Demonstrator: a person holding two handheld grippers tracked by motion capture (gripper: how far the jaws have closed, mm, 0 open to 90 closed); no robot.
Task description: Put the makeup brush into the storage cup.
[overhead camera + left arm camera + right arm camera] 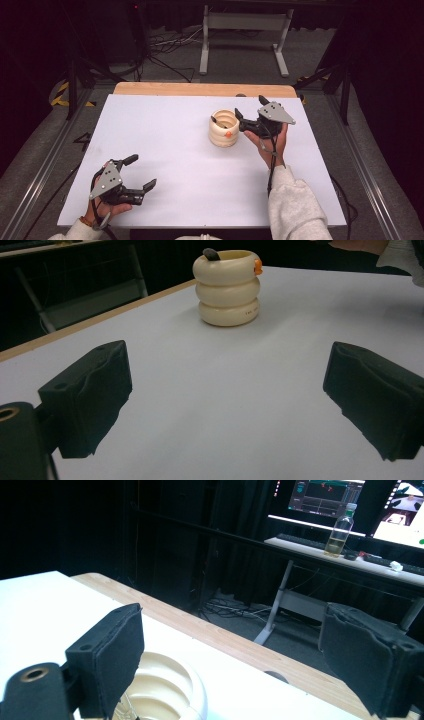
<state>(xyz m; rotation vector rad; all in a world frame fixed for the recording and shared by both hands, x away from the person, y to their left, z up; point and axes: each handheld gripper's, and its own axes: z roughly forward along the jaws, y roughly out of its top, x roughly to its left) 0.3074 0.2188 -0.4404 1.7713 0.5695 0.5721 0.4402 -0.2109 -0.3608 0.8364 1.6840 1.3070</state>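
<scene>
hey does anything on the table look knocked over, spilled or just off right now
Nothing stands out. The cream ringed holder stands upright on the white table, a dark piece and an orange piece at its rim. No spill shows.

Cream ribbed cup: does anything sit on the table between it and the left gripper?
Nothing visible. Bare white table runs from the open left gripper up to the cream ribbed cup.

The left gripper [141, 172] is resting at the lower left of the high view, jaws standing wide apart. The right gripper [250, 111] is hovering right of centre, jaws gaping, nothing between them.
</scene>
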